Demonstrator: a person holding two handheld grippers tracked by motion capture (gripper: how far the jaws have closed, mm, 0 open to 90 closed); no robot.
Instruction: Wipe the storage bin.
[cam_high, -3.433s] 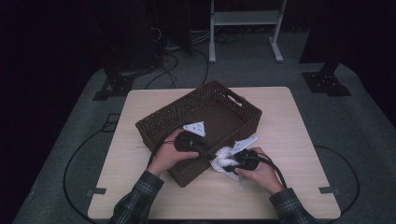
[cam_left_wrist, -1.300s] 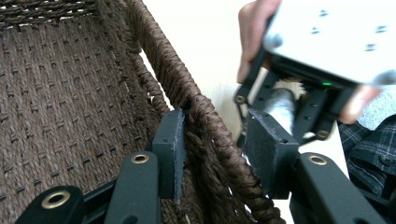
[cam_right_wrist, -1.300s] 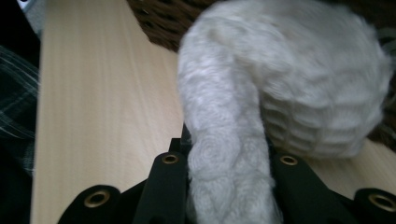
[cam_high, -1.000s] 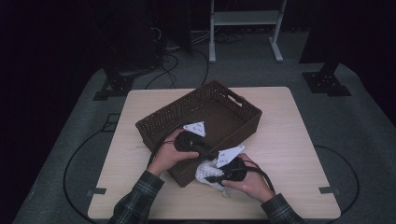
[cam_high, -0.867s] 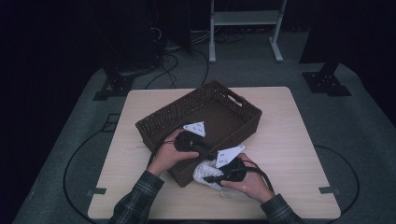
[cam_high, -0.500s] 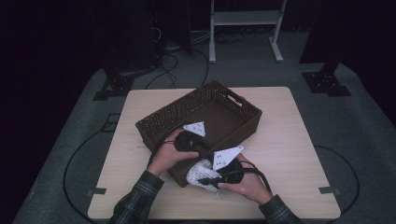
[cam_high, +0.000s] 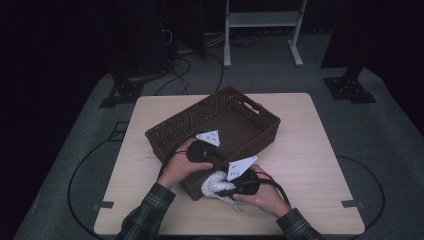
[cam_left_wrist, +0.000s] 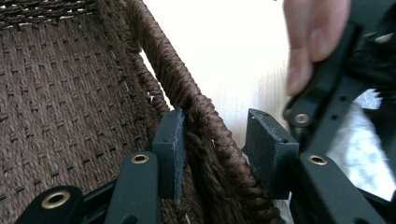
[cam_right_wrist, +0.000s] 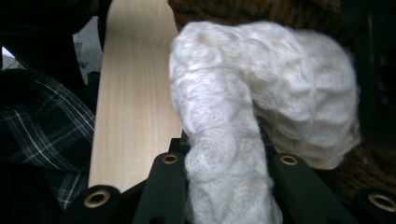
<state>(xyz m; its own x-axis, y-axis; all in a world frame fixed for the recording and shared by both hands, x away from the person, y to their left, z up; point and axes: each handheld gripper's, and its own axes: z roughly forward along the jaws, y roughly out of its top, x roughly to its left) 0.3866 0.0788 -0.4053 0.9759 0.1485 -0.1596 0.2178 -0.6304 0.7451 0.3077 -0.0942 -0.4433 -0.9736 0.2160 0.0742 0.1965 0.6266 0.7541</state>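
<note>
A brown wicker basket (cam_high: 189, 111) stands askew on the light wooden table (cam_high: 310, 150). My left gripper (cam_high: 219, 162) reaches over its near corner, and its jaws straddle the woven rim (cam_left_wrist: 196, 107) with the pads (cam_left_wrist: 170, 149) pressed to it. My right gripper (cam_high: 226, 186) is just outside that wall, shut on a white knitted cloth (cam_high: 212, 184). In the right gripper view the cloth (cam_right_wrist: 261, 102) bulges out between the jaws of my right gripper (cam_right_wrist: 229, 177) and rests against the basket wall (cam_right_wrist: 261, 11). The left gripper view shows my right gripper (cam_left_wrist: 336, 93) and the cloth (cam_left_wrist: 369, 158) at the right.
The basket's inside (cam_left_wrist: 70, 93) holds nothing that I can see. Bare tabletop (cam_right_wrist: 135, 93) lies to the left of the cloth, beside a plaid sleeve (cam_right_wrist: 42, 140). Dark floor with cables and stands surrounds the table.
My right gripper has carried the white cloth leftward along the table to the basket's near corner, and the cloth is more bunched. The left gripper has kept its hold on the rim.
</note>
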